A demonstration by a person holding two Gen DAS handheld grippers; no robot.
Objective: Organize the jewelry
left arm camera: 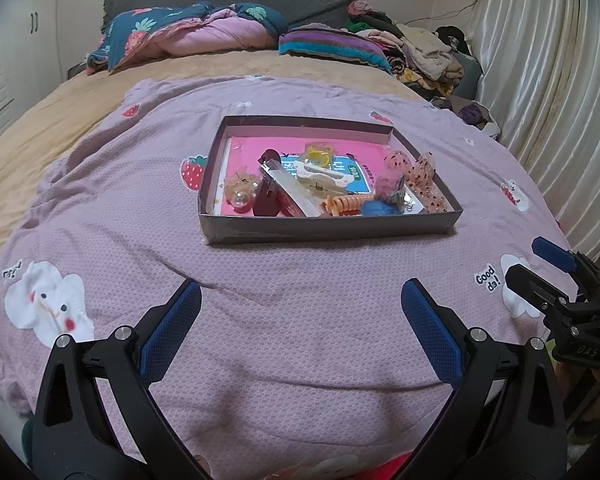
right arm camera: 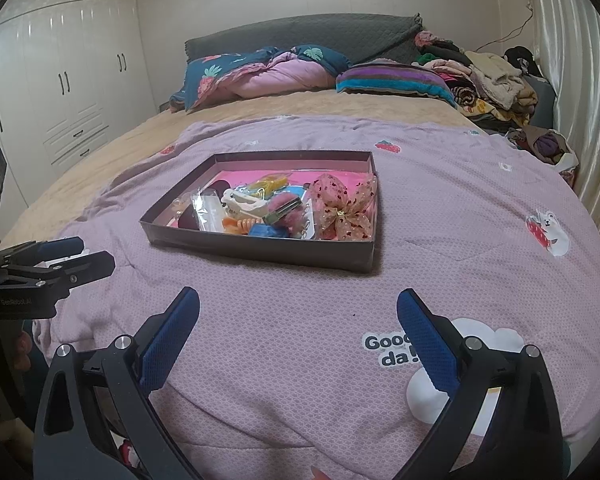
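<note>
Left gripper (left arm camera: 300, 320) spread wide, nothing between its blue pads (left arm camera: 172, 328), hovering over the lilac quilt (left arm camera: 300, 264). Right gripper (right arm camera: 298, 332) likewise spread wide and holding nothing, above the same quilt near the "Good da!" print (right arm camera: 392, 350). Ahead of both, well apart from the fingertips, a shallow dark box (left arm camera: 324, 232) resting on the quilt, piled with hair clips, an orange coil tie (left arm camera: 342, 204), a dotted bow (right arm camera: 342, 208), a pearl piece (left arm camera: 240, 196). Beyond, folded bedding (right arm camera: 260, 72) and a clothes heap (right arm camera: 492, 76) by the headboard.
</note>
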